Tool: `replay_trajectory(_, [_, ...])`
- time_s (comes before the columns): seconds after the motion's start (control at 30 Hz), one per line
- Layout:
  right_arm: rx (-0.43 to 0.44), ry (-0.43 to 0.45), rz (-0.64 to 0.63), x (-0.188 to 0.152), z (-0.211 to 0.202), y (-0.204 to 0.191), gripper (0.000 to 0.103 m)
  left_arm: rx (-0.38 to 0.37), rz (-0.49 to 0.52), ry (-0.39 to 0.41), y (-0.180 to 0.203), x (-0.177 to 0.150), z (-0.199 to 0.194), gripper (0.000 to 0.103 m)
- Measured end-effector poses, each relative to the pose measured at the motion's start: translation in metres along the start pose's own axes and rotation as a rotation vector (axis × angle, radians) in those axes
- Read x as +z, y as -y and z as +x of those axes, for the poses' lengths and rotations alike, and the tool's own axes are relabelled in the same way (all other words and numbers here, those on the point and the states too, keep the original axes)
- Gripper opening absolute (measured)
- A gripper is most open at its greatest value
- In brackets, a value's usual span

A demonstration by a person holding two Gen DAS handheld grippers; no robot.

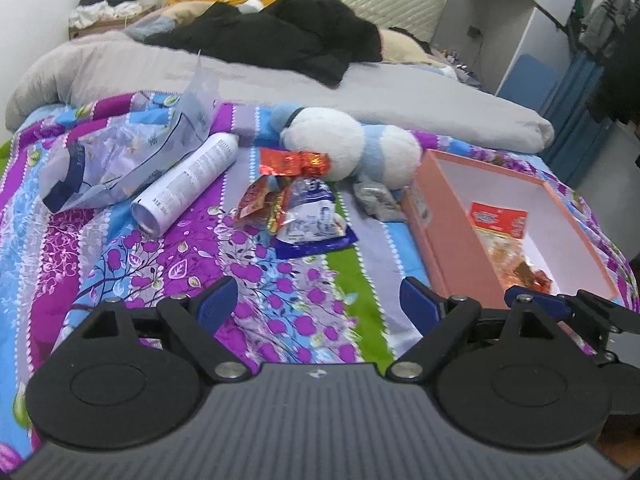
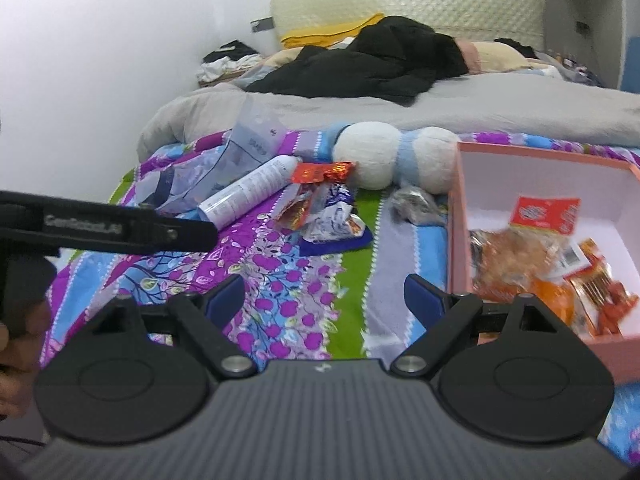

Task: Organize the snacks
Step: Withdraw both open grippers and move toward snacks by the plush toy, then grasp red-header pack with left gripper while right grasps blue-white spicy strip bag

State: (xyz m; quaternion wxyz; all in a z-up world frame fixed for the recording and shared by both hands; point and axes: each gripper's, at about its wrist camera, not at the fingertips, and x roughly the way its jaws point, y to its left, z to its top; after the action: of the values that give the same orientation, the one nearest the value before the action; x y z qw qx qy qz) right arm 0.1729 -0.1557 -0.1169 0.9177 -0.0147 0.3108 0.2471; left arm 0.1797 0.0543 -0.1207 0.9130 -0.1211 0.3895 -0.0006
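A pink box [image 1: 452,240] lies open on the patterned bedspread at the right, with red and orange snack packs [image 1: 498,220] inside; it also shows in the right wrist view [image 2: 456,232] with its snacks [image 2: 544,212]. A heap of loose snacks lies left of it: a red foil pack [image 1: 292,162], a blue-white bag [image 1: 312,216], a grey wrapper [image 1: 376,198]. The same heap [image 2: 328,216] shows in the right wrist view. My left gripper [image 1: 316,304] is open and empty above the bedspread. My right gripper [image 2: 324,298] is open and empty beside the box.
A white spray can [image 1: 188,182] and a large pale bag [image 1: 124,156] lie at the left. A white-blue plush toy [image 1: 352,148] lies behind the snacks. A grey duvet [image 1: 280,80] and black clothes [image 1: 288,36] cover the far bed. The left gripper's body [image 2: 108,228] crosses the right wrist view.
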Motion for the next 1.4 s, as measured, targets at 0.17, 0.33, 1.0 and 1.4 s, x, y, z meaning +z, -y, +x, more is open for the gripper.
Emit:
replay_trajectory(0.17, [-0.003,-0.03,-0.058,0.01,0.047,-0.005,0.088,-0.004,-0.028,-0.023,-0.027,0.018,0.049,0.091])
replay_trajectory(0.33, [-0.015,-0.06,-0.079,0.02,0.097,-0.004,0.087,0.001,-0.031,-0.03,-0.048,0.037,0.098,0.09])
replay_trajectory(1.0, [-0.072,-0.151,-0.15,0.035,0.253,0.005,0.087,-0.027,-0.076,-0.072,-0.093,0.067,0.242,0.043])
replay_trajectory(1.4, [-0.066,-0.172,-0.145,0.034,0.235,-0.001,0.055,-0.019,-0.077,-0.038,-0.088,0.058,0.203,0.005])
